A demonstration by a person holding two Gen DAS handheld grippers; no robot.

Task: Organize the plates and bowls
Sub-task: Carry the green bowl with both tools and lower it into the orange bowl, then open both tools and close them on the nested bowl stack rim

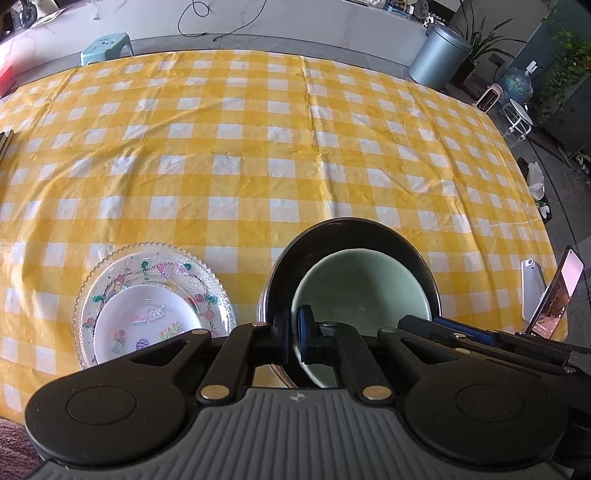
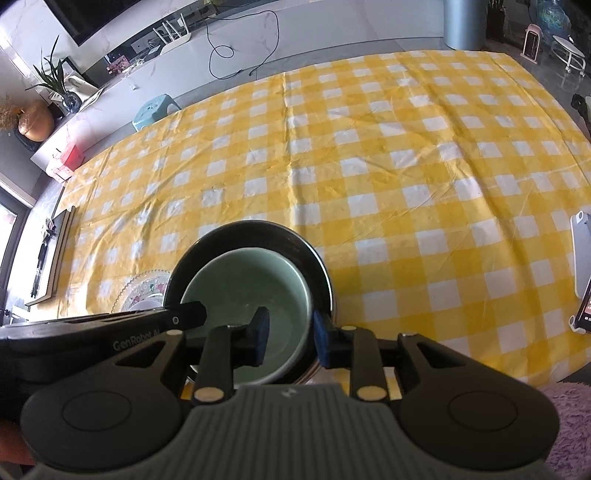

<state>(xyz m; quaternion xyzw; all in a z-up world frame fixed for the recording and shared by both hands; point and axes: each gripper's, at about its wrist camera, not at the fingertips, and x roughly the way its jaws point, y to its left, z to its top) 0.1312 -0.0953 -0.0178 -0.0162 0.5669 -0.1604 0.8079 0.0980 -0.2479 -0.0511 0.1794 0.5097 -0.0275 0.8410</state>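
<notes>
Checked tablecloth [image 1: 258, 147], left hand-held gripper [image 1: 293, 338] pinching green bowl [image 1: 354, 284] rim

a yellow-and-white checked tablecloth [image 1: 258, 155] spreads ahead of the fingers, creased in long folds. off to the right of the fingers a phone [image 1: 557, 295] leans tilted with its screen lit, just beside a white stand [image 1: 532, 288]. far ahead past the cloth's edge, a small pale green stool [image 1: 107, 44] sits on the floor, and a black cable [image 1: 221, 22] trails over the light floor. far ahead to the right stand a grey round bin [image 1: 439, 55], leafy potted plants [image 1: 484, 33], a water bottle [image 1: 517, 83] and a white round stool [image 1: 519, 114].
</notes>
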